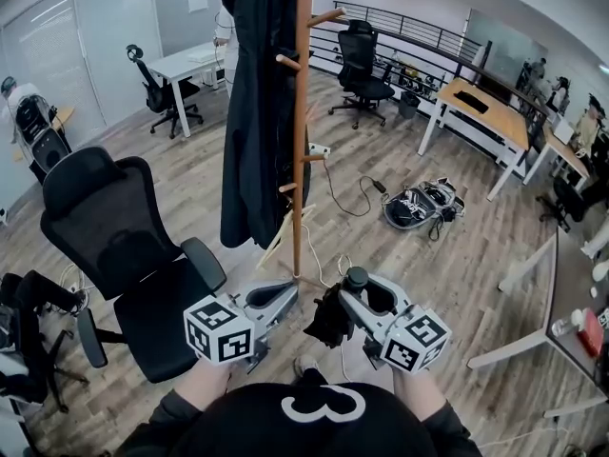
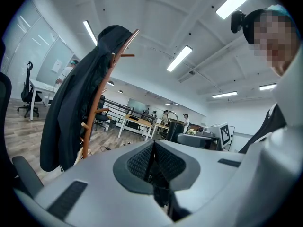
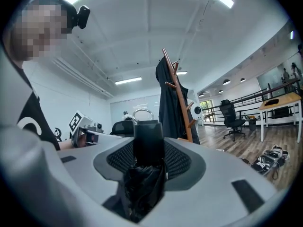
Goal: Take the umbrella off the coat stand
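Black folded fabric bunches in the right claw, which is clamped on a compact umbrella where its handle meets the canopy. In the head view the umbrella is held low, directly in front of the person and clear of the coat stand. The left claw sits just beside it, jaws pressed together on nothing. The likeliest failure, I judge, is slippage: loose cloth gives under the grip, so a tilt or jolt could drop the umbrella onto the wood floor, and the closed left claw could not catch it. Farther off, the stand and its hanging black coat are near enough that a wide swing might snag them.
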Available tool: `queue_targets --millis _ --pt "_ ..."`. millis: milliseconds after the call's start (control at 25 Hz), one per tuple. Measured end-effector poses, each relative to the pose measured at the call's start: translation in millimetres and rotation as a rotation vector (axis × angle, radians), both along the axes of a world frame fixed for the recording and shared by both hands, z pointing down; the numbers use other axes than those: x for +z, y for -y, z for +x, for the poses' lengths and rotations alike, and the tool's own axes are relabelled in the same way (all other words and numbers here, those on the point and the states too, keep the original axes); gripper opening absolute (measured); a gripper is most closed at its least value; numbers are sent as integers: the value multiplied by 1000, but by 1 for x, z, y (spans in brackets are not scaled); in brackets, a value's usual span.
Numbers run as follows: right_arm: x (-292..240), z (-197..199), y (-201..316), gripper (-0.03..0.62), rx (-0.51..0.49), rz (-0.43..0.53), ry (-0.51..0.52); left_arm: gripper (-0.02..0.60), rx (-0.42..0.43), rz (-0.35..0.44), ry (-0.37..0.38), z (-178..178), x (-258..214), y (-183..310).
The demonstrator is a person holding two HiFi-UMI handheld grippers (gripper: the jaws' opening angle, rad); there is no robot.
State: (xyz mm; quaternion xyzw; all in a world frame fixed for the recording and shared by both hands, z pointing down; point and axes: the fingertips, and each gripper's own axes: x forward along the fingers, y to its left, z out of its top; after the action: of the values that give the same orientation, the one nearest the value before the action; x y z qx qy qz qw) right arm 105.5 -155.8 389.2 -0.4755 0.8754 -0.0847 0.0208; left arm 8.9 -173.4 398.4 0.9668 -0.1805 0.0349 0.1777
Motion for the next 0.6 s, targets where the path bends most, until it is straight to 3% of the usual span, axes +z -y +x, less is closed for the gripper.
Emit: queue_targets --millis 600 --pt "5 -18 -31 201 -25 18 2 17 0 0 5 -11 4 -28"
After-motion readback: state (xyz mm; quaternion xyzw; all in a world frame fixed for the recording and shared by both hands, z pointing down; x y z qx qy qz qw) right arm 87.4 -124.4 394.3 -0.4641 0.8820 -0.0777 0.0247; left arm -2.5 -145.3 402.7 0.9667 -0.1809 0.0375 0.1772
